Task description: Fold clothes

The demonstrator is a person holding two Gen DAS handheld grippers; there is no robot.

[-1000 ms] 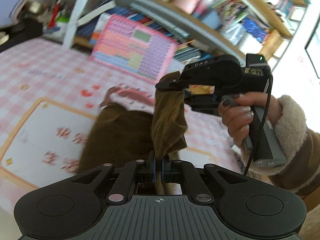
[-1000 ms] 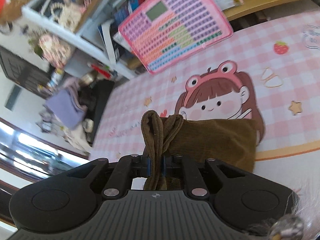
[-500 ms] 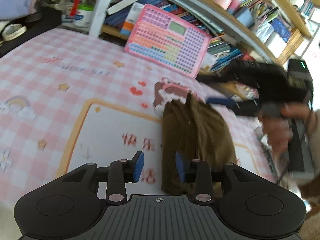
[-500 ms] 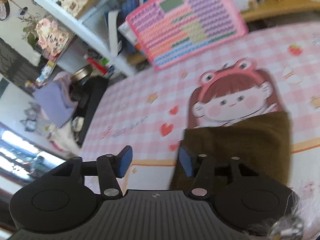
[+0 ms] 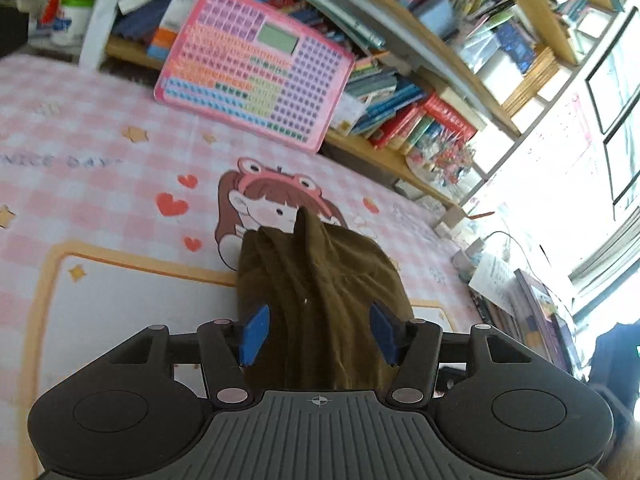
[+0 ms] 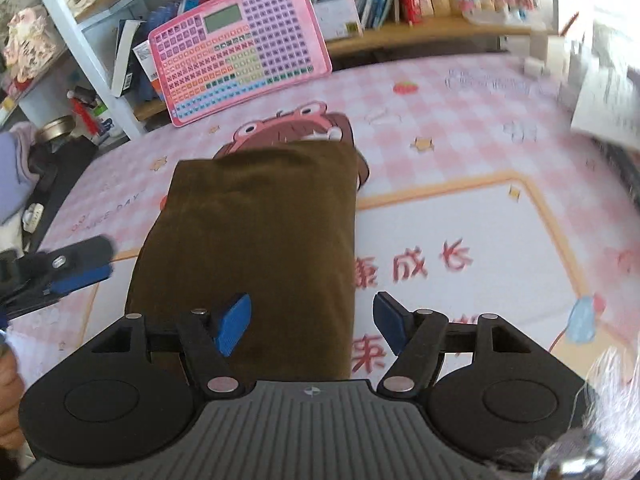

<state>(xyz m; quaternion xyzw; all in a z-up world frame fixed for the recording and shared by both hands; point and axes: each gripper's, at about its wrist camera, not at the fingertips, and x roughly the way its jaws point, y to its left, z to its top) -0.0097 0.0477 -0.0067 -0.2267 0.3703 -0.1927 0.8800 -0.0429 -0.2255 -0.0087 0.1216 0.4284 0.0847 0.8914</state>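
On the pink checked mat (image 6: 460,128), the brown garment (image 6: 256,232) lies folded into a soft rectangle, one corner peaked. Both the left gripper (image 5: 318,330) and the right gripper (image 6: 312,326) are spread wide over it, blue-padded fingers (image 6: 234,322) holding nothing.

Folded garment (image 6: 256,240) lies on mat (image 6: 460,208), covering part of printed girl (image 6: 304,128). Keyboard toy (image 6: 240,68) leans vs shelf (image 6: 420,36) behind it. Books (image 5: 404,116) on shelf, right of toy.

At my twelve o'clock a pink keyboard toy (image 6: 240,60) leans against the bookshelf (image 5: 420,52); a pink checked mat (image 6: 460,128) covers my worktop, cartoon girl (image 5: 276,204) printed on it.
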